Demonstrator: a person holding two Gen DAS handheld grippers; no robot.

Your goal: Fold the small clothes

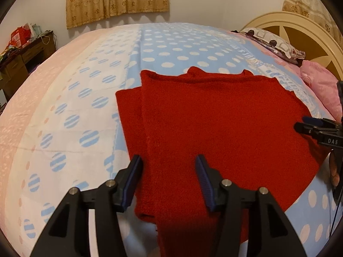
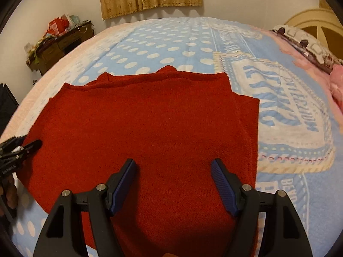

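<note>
A red knitted garment (image 1: 214,124) lies flat on the bed, its sides folded in over the middle; in the right wrist view the garment (image 2: 150,124) fills the centre. My left gripper (image 1: 168,160) hovers open over its near left part, nothing between the blue pads. My right gripper (image 2: 173,165) is open too, wider, above the garment's near right part, and it is empty. Each gripper shows at the edge of the other's view: the right gripper (image 1: 304,126) at the right, the left gripper (image 2: 32,145) at the left.
The bedspread (image 1: 171,47) is light blue with white dots, with a pink and white side (image 1: 53,90) and a lettered panel (image 2: 278,98). Pillows (image 1: 272,40) lie by the cream headboard (image 1: 300,27). A cluttered wooden desk (image 1: 19,57) stands beyond the bed's far left corner. Curtains (image 1: 115,0) hang behind.
</note>
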